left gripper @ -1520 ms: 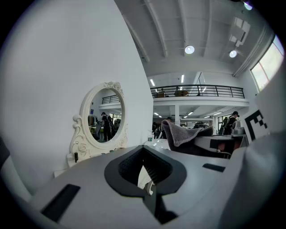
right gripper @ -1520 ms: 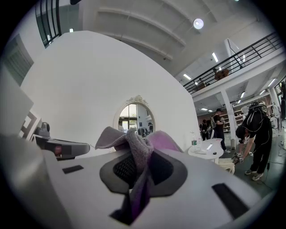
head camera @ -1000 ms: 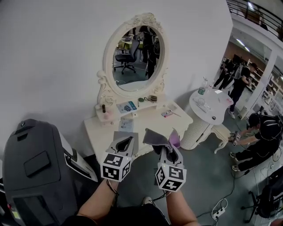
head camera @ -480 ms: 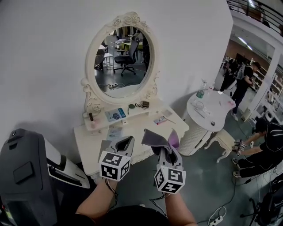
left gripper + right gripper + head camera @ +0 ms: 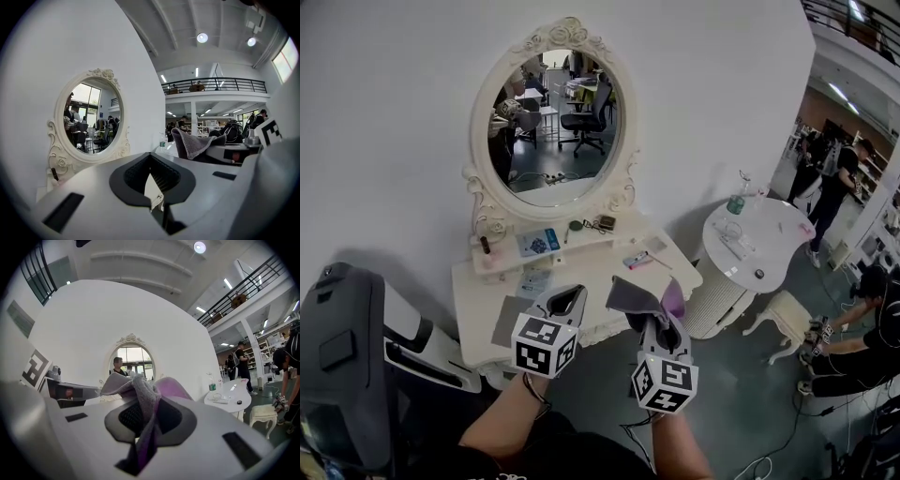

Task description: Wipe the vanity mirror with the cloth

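— White wall behind; where is the oval white-framed vanity mirror (image 5: pixel 548 127) standing?
— At the white desk's (image 5: pixel 673 270) back edge. The right gripper's (image 5: pixel 650 319) jaws are clamping the grey-and-purple cloth (image 5: pixel 628 294) before the front edge; the left gripper's (image 5: pixel 568 299) jaws are resting closed, empty.

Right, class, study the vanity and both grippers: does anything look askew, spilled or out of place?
Nothing stands out. The mirror stands upright on the vanity, small items sit on its shelf, and the cloth is simply bunched in the right gripper; the left gripper is empty.
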`<action>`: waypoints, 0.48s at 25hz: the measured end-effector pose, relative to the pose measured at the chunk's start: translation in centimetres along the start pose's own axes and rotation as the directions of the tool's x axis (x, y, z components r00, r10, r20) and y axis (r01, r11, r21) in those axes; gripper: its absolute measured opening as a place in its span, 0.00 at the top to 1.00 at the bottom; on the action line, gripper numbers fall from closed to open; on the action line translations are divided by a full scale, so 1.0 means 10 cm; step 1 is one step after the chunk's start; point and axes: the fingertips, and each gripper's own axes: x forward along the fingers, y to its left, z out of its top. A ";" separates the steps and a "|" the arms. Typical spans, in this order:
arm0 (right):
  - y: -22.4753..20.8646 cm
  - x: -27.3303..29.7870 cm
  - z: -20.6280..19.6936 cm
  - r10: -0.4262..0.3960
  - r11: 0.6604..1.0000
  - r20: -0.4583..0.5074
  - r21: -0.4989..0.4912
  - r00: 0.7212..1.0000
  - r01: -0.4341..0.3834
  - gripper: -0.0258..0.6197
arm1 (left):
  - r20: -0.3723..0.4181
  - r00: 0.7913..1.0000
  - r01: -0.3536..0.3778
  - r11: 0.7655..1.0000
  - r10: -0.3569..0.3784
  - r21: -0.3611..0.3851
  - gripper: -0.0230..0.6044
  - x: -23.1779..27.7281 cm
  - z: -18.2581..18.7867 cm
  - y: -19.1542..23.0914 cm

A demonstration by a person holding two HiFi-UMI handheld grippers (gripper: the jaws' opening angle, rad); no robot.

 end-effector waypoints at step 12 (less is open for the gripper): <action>-0.12 0.53 -0.15 0.037 0.999 -0.044 -0.024 0.998 -0.038 0.89 | -0.023 0.999 -0.032 0.999 0.032 -0.032 0.96 0.50 -0.11 0.31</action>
